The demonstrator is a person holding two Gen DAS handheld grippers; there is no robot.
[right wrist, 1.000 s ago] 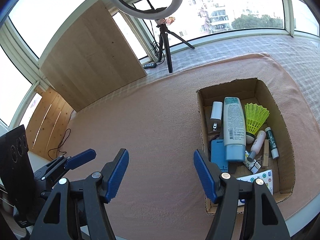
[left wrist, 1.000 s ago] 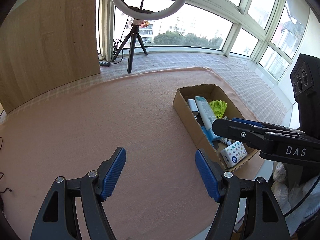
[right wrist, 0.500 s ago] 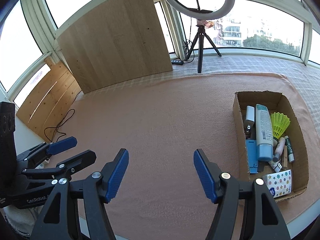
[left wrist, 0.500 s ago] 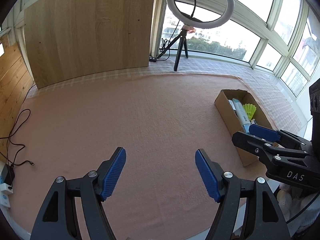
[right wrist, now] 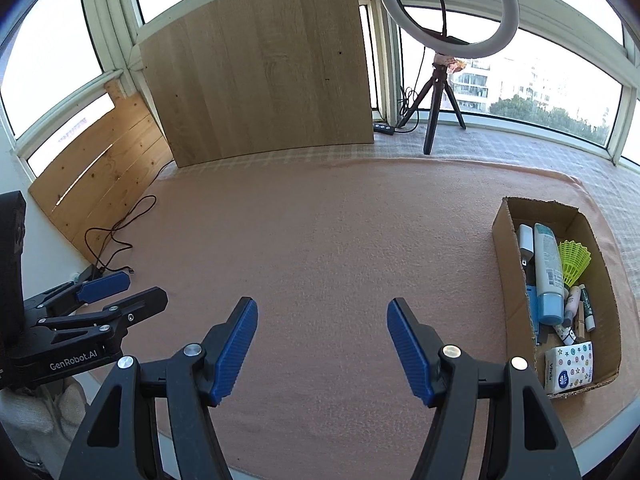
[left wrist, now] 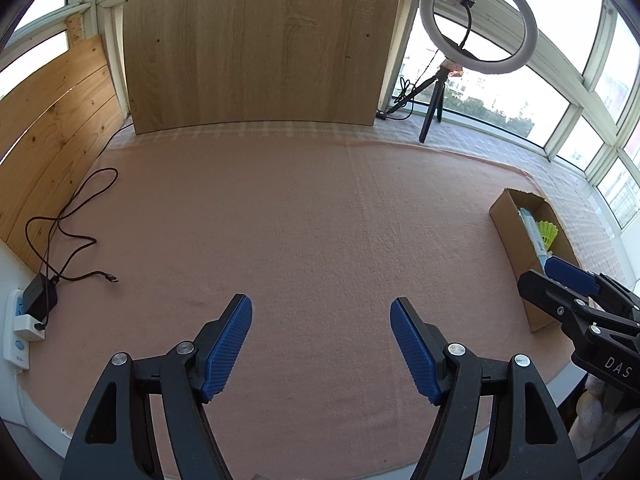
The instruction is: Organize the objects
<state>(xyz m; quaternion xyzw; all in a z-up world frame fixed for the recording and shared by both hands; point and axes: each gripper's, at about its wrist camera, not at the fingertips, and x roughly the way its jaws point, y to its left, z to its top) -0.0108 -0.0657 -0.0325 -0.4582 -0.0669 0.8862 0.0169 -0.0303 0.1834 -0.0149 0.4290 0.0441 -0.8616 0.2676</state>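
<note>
**Right wrist view: box packed, mat bare, both grippers empty**

Right wrist view, far left: power strip (left wrist: pixel 17 322) at the table edge with a black adapter and a loose cable (left wrist: pixel 68 236) trailing over the pink mat (right wrist: pixel 320 248). Nothing else lies on the mat in either view.

Left gripper (left wrist: pixel 320 344): jaws spread wide, blue pads apart, nothing between them, hanging above bare mat.

Right gripper (right wrist: pixel 318 346): jaws spread, a little narrower, also empty, touching nothing.

Far right: cardboard box (right wrist: pixel 508 256) near the mat's edge. Inside: white-and-blue lotion bottle (right wrist: pixel 547 272), white charger (right wrist: pixel 524 242), yellow-green shuttlecock (right wrist: pixel 573 262), small tubes, tissue pack (right wrist: pixel 569 366) at the near end. Items lie jumbled but all within the walls.

Judgement: sorting looks essentially finished. No loose object is visible to collect; only the cable remains out, and it may not belong to the task. Both grippers sit well apart from the box.
</note>
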